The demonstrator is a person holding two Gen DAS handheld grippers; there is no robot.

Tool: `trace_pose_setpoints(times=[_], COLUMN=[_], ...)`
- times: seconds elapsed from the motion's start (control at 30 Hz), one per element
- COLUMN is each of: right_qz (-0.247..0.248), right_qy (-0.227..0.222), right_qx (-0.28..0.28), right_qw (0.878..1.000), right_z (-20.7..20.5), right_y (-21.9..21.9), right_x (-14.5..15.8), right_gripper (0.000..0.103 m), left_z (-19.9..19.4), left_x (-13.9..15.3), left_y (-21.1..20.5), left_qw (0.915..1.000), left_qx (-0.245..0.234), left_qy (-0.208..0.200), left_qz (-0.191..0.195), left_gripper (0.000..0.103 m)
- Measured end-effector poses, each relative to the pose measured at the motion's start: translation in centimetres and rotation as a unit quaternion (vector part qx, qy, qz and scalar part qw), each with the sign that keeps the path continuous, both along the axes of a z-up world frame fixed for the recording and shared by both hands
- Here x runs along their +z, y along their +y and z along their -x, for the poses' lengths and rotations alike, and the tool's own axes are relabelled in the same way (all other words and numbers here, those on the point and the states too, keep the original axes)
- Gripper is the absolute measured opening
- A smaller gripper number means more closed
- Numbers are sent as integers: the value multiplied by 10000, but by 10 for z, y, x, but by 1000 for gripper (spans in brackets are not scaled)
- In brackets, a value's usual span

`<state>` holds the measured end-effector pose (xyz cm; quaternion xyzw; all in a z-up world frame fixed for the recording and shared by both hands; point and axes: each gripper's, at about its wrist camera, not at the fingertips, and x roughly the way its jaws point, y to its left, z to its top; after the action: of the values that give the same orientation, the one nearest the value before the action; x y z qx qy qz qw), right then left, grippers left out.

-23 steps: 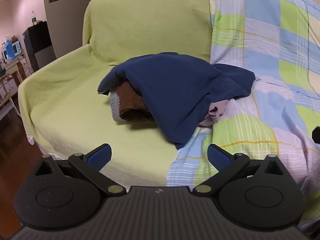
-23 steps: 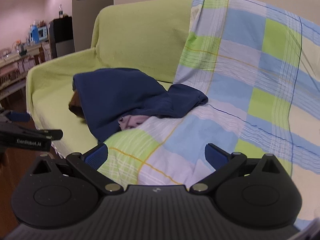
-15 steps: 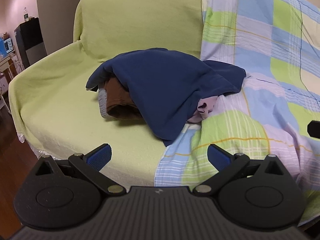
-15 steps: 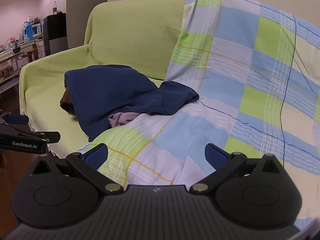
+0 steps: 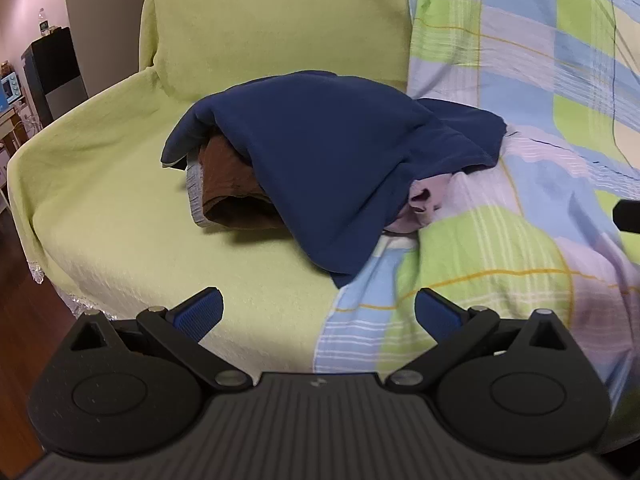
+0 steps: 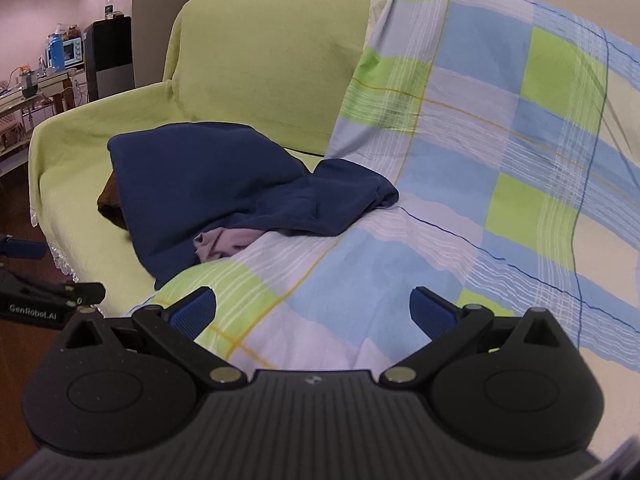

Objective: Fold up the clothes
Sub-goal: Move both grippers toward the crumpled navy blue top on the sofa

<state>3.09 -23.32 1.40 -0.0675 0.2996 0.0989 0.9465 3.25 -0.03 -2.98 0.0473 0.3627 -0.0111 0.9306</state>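
Looking along the left gripper (image 5: 318,312), both blue pads are seen spread wide apart with nothing between them. A heap of clothes is noted on the sofa (image 5: 120,184), at 12 o'clock from the gap between the jaws and well apart from them. A navy garment (image 5: 328,168) is draped over the heap; a brown garment (image 5: 228,188) shows beneath its edge at 9 o'clock, and a lilac garment (image 5: 424,200) shows at 3 o'clock. A point of the navy cloth hangs toward the jaws, reaching the border of the checked sheet (image 5: 500,264), which covers the sofa from 1 to 4 o'clock. No cloth is touched by either pad.

From the right wrist view, the right gripper (image 6: 312,308) is likewise seen with its jaws fully parted and empty. Only the checked sheet lies directly ahead of the gap. The navy garment is found at 10 to 11 o'clock, well apart, with the lilac garment at its near edge. The left gripper is partly visible at 9 o'clock.
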Motion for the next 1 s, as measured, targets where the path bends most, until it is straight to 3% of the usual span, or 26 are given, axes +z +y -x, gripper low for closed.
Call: trace_pose_setpoints(times=[0.17,0.3,0.43,0.57,0.67,0.77,0.93,1.0], right_qz=[57,78,351,595,655,616,751,880], right_qy=[-60,-197,-380,-515,-471,-433,-362,-311], right_qx=[353,843,1658,2224,2449,2465,2367,2321], right_qw=[9993,9962,9848,9718,9662,9662,9680,9682], right_z=[-23,-37,-46,-62,-79,-96,-112,-118], right_y=[11,29,65,106,137,160,186,192], right_x=[-3,-2,-6,-14,-25,-34,-53,-64], right_gripper=[102,102,102,100,94,89,69,61], left_z=[-8,-22,-40,-66,-91,-113,-153,-158], left_x=[4,11,19,25,21,18,10,4], left_y=[16,23,39,74,95,105,111,111], left_qw=[9996,9937,9764,9634,9548,9483,9338,9218], left_qx=[-220,-679,-1076,-1318,-1450,-1795,-2321,-2532], left_qy=[-186,-547,-876,-972,-1018,-1016,-1073,-1199], left_qz=[28,-698,-1654,-2121,-2387,-2412,-2502,-2678], left_gripper=[102,102,102,102,101,96,87,82])
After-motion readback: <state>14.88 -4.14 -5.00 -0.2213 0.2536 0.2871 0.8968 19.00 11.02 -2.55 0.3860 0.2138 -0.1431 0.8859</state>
